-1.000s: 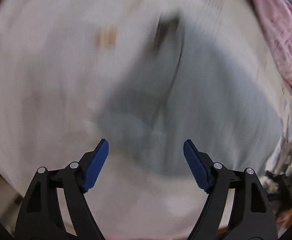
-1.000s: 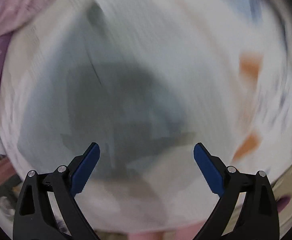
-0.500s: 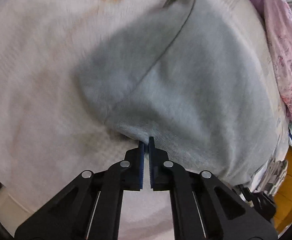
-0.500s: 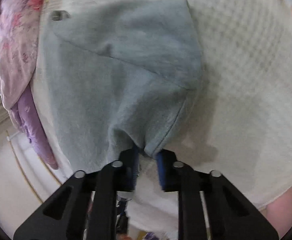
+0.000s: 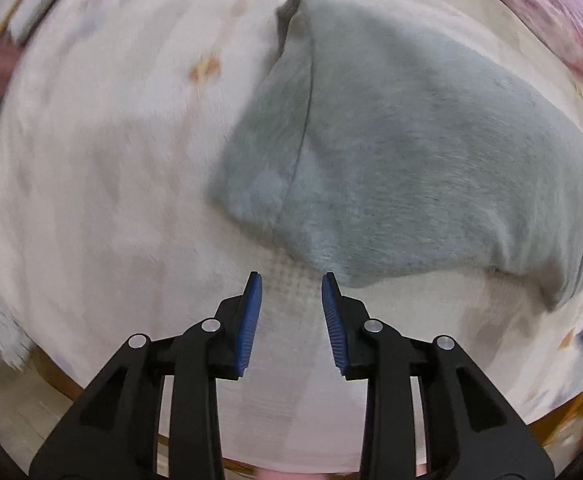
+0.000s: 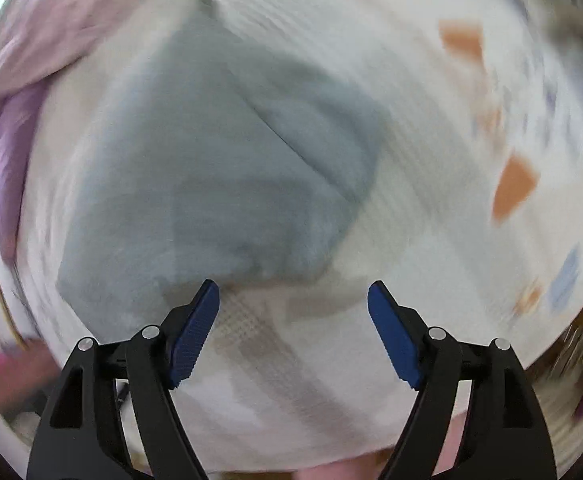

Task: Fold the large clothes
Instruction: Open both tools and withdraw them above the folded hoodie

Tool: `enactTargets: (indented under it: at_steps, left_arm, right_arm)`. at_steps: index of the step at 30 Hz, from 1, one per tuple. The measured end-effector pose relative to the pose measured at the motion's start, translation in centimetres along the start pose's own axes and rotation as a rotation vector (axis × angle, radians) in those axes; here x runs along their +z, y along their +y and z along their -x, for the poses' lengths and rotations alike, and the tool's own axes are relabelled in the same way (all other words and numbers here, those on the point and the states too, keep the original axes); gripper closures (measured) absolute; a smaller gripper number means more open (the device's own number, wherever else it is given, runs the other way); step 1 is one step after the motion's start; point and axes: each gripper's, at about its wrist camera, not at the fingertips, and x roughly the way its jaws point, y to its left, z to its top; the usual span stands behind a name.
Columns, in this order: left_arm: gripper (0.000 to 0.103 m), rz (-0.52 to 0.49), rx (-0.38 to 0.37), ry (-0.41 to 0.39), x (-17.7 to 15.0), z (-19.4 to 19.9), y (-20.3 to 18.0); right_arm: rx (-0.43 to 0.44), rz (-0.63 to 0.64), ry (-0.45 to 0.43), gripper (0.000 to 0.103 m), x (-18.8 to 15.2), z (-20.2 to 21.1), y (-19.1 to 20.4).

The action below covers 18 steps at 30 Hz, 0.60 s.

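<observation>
A grey garment (image 5: pixel 403 168) lies folded flat on a white patterned cloth (image 5: pixel 103 184); a sleeve is folded over its left side. My left gripper (image 5: pixel 291 284) is open and empty, just short of the garment's near edge. In the right wrist view the same garment (image 6: pixel 211 172) lies ahead and to the left. My right gripper (image 6: pixel 293 292) is wide open and empty, its left fingertip (image 6: pixel 207 292) at the garment's near edge. Both views are motion-blurred.
Pink and purple floral fabric (image 6: pixel 31 72) is heaped beyond the garment, also showing in the left wrist view (image 5: pixel 551 16). The cloth has orange patches (image 6: pixel 511 188). The surface's wooden edge (image 5: pixel 59 376) runs near my left gripper.
Half a second ago both grippers were shut on the garment's near edge. Both have since opened, let it go and pulled back a little; the garment lies flat.
</observation>
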Motion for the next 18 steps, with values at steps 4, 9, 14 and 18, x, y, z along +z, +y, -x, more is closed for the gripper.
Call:
enactTargets:
  at_steps: [4,9,14,18]
  left_arm:
    - [0.085,-0.043,0.006,-0.139,0.8,1.8,-1.1]
    - [0.089,-0.037,-0.07,-0.289,3.9,2.7,-4.6]
    - [0.088,-0.045,-0.198,-0.368,9.5,1.5,-8.5]
    - [0.092,-0.05,-0.194,-0.476,11.4,0.3,-10.4]
  right_arm:
    - [0.079,0.223,-0.235,0.029,0.0,2.5,3.8]
    - [0.209,0.499,-0.437,0.046,-0.1,2.3,9.4]
    - [0.12,0.615,-0.47,0.103,1.2,-1.2,14.5]
    - [0.136,0.635,-0.48,0.103,2.4,-4.1,17.0]
